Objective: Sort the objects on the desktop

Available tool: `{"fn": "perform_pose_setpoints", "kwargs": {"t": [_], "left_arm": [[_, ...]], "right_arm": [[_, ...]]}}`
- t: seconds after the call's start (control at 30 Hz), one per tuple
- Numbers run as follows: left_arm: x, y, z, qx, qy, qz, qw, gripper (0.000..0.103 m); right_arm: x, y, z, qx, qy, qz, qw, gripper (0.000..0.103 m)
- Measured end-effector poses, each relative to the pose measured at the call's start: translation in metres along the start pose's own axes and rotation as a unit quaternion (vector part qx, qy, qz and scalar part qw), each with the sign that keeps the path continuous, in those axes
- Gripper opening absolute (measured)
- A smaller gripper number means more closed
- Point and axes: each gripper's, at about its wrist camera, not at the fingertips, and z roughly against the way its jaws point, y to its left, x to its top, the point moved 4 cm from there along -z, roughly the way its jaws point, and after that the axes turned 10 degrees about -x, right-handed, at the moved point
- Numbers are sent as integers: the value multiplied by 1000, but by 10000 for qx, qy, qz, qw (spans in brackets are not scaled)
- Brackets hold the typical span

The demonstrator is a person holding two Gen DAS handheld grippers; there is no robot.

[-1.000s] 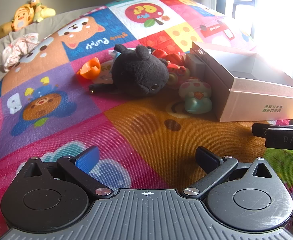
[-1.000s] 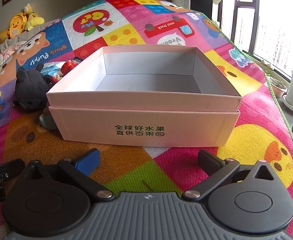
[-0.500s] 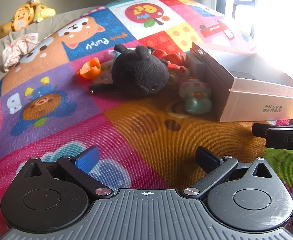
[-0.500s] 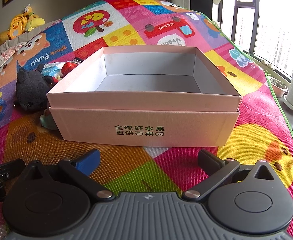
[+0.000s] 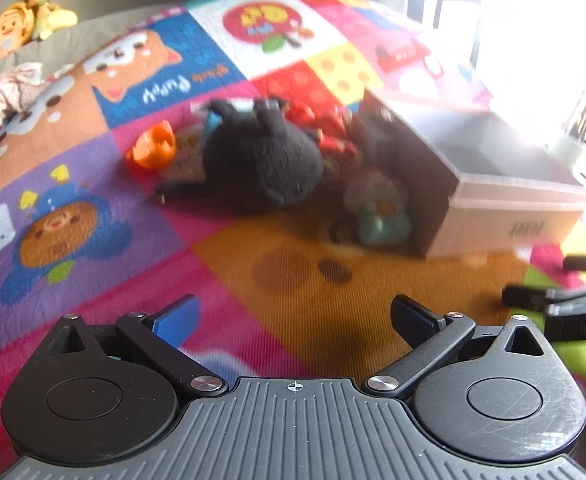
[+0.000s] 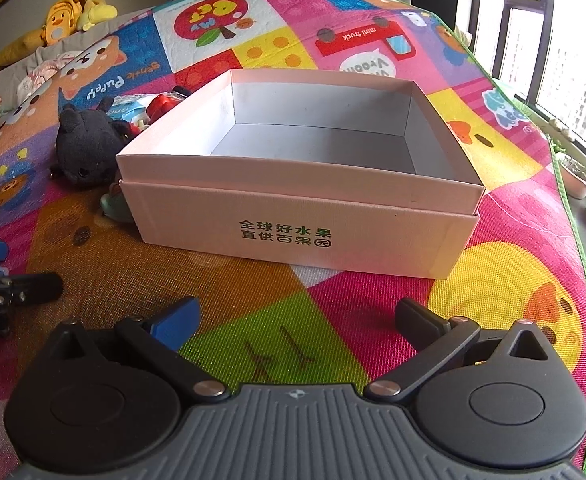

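both claws, left (image 5: 293,316) and right (image 6: 299,316), gape with nothing between them. a black plush toy (image 5: 259,164) lies just left of the open pink box (image 6: 305,200).

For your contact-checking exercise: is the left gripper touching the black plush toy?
Apart. In the left wrist view, the left gripper is open, with bare mat showing between it and the black plush toy.

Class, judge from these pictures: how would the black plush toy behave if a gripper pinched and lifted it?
The black plush looks soft and fuzzy, so it would probably squash under the pinch. It is likely light for its bulk. Its thin limb may dangle.
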Motion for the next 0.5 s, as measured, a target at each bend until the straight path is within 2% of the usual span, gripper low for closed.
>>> {"fn": "perform_pose_setpoints", "kwargs": {"t": [0.07,0.1,0.13,0.17,0.23,0.27,0.33,0.37,0.4,0.47,0.5], "left_arm": [[7,5,5,532,-493,-235,9971,103],[8,9,7,845,-679,-326,9936,103],[11,16,11,1132,-852,-331,9894,103],[13,26,15,1256,-959,-215,9872,103],[16,47,24,1307,-1081,198,9853,103],[17,58,28,1324,-1137,417,9838,103],[15,74,33,1331,-1202,716,9812,103],[14,82,36,1315,-1208,830,9804,103],[11,86,37,1311,-1211,896,9799,103],[4,93,36,1280,-1155,992,9800,103],[1,95,35,1215,-1117,1053,9807,103]], "right_arm": [[3,2,1,46,98,45,9999,103],[4,7,4,264,137,214,9993,103],[4,14,10,483,45,400,9980,103],[5,24,23,562,-307,565,9963,103],[7,48,47,416,-1112,1164,9861,99],[7,70,60,274,-1615,1682,9720,89],[11,101,69,39,-2075,2283,9512,77],[20,121,68,-10,-2137,2517,9439,71],[26,132,63,3,-2100,2594,9426,68],[48,157,41,-107,-1821,2664,9465,52],[57,165,28,-183,-1668,2650,9495,48]]}}
